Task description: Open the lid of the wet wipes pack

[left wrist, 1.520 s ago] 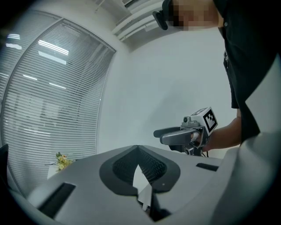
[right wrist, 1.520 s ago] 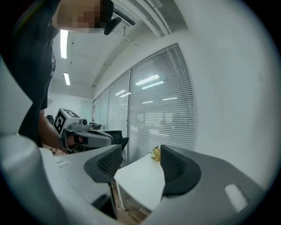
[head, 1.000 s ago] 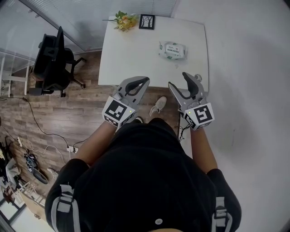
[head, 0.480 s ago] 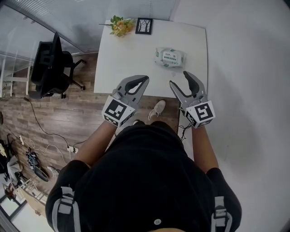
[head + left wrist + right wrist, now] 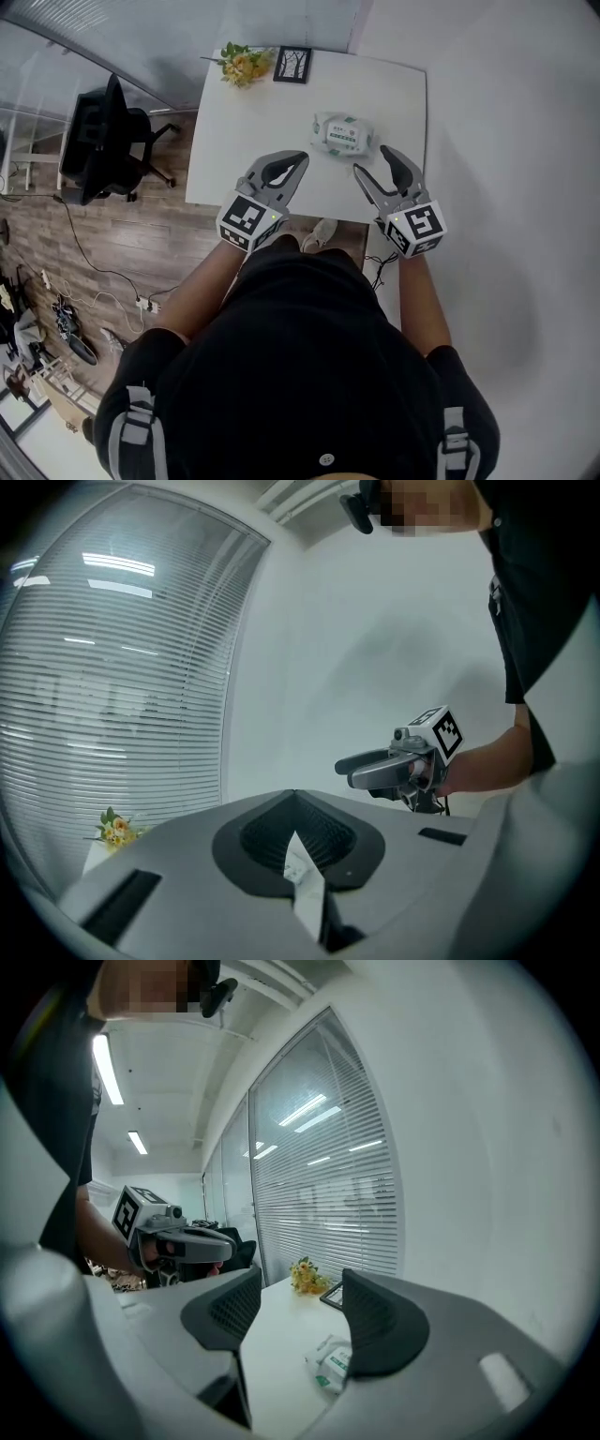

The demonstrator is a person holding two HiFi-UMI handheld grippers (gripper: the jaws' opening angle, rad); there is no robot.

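The wet wipes pack [image 5: 342, 134] is white with green print and lies flat on the white table [image 5: 253, 131], right of centre, its lid down. My left gripper [image 5: 298, 159] is over the table's near edge, left of the pack, with its jaws shut and empty. My right gripper [image 5: 369, 159] hovers just short of the pack, open with nothing between its jaws. The right gripper view shows the pack [image 5: 330, 1363] low between the spread jaws of my right gripper [image 5: 302, 1283]. In the left gripper view, the tips of my left gripper [image 5: 293, 794] meet and hide the pack.
A small bunch of flowers [image 5: 242, 64] and a framed picture [image 5: 292, 64] stand at the table's far edge. A white wall runs along the right side. A black office chair [image 5: 108, 131] stands left of the table, and cables lie on the wooden floor.
Both grippers have moved forward from in front of the table to over its near edge, closer to the wipes pack. Their jaws look unchanged.
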